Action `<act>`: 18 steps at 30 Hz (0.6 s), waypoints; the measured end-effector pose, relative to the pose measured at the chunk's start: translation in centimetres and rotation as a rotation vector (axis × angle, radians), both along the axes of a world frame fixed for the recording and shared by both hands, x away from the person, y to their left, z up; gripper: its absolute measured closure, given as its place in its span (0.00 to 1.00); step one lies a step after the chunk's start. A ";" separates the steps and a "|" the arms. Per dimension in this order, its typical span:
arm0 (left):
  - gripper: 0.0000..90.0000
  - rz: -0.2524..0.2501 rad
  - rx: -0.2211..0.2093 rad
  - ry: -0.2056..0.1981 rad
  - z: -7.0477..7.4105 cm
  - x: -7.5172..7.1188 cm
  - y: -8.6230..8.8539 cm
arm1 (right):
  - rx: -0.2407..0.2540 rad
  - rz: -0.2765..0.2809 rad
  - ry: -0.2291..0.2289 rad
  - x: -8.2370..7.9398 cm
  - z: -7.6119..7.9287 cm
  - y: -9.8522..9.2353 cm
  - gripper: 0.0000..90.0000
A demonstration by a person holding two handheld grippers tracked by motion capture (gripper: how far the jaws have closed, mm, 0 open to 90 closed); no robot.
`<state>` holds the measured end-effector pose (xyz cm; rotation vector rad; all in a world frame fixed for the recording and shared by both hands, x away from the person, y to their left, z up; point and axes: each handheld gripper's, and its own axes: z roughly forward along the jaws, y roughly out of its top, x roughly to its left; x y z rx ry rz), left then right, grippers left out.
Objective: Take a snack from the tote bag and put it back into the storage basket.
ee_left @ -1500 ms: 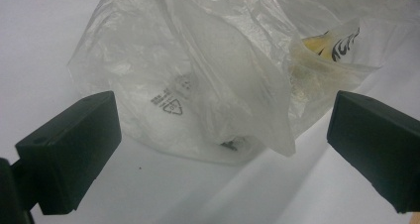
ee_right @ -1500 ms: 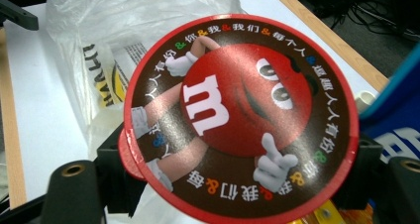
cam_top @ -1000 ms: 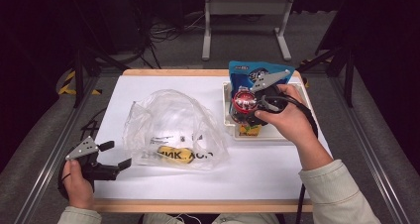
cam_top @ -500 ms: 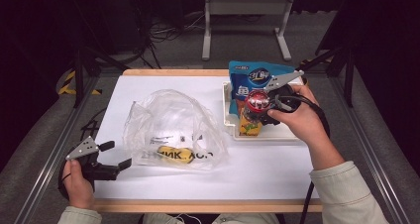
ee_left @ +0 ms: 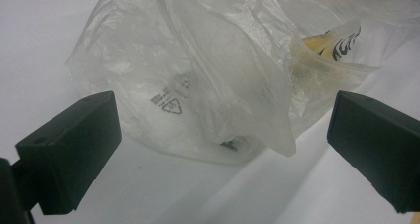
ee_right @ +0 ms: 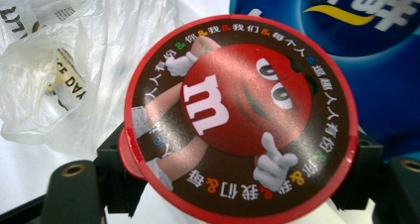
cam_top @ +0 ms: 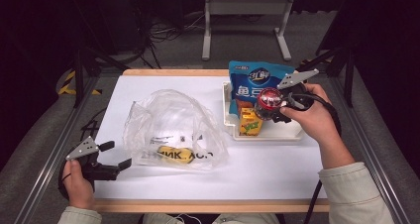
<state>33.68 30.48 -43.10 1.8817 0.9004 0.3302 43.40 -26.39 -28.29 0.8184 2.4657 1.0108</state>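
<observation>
A round M&M's tub (cam_top: 268,100) with a red-rimmed lid (ee_right: 242,115) hangs above the white tray (cam_top: 267,135), with my right gripper (cam_top: 271,108) shut on its sides. In the right gripper view the black jaws of the right gripper (ee_right: 237,177) clamp the tub from both sides. A crumpled clear plastic bag (cam_top: 173,130) lies mid-table with a yellow item (cam_top: 176,154) inside. My left gripper (cam_top: 115,154) rests open at the front left, pointing at the bag (ee_left: 213,70). Nothing is between the wide-apart jaws of the left gripper (ee_left: 223,144).
The tray holds a blue snack bag (cam_top: 252,80) standing at its back and a yellow juice box (cam_top: 250,123). The blue bag (ee_right: 356,60) is right behind the tub. A white sheet (cam_top: 148,92) covers the table, with metal rails along both sides.
My right gripper has carried the tub to the right, over the tray. The left gripper and the plastic bag have not moved.
</observation>
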 end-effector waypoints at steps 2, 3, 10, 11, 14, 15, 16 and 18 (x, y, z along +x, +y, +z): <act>0.01 0.000 0.001 0.001 0.0 0.0 0.0 | -0.005 -0.005 -0.004 0.1 0.0 -0.4 0.28; 0.01 0.000 0.001 0.000 0.0 0.0 0.0 | -0.006 -0.008 -0.004 0.1 0.0 -0.6 0.28; 0.01 0.002 0.002 0.000 0.0 -0.1 0.0 | -0.020 -0.027 -0.004 0.5 -0.5 -2.0 0.28; 0.01 0.002 0.004 -0.001 0.0 -0.1 0.0 | -0.020 -0.029 -0.002 0.6 -0.6 -2.1 0.28; 0.01 0.004 0.003 -0.001 -0.1 -0.2 0.1 | -0.027 -0.032 -0.002 0.8 -0.7 -2.5 0.28; 0.01 0.002 0.005 -0.002 -0.1 -0.3 0.1 | -0.032 -0.035 0.000 0.8 -0.8 -2.7 0.28; 0.01 0.006 0.004 -0.001 -0.1 -0.3 0.2 | -0.037 -0.033 -0.004 0.9 -0.8 -2.9 0.28; 0.01 0.007 0.004 -0.004 -0.1 -0.4 0.2 | -0.043 -0.032 -0.004 1.0 -1.0 -3.1 0.28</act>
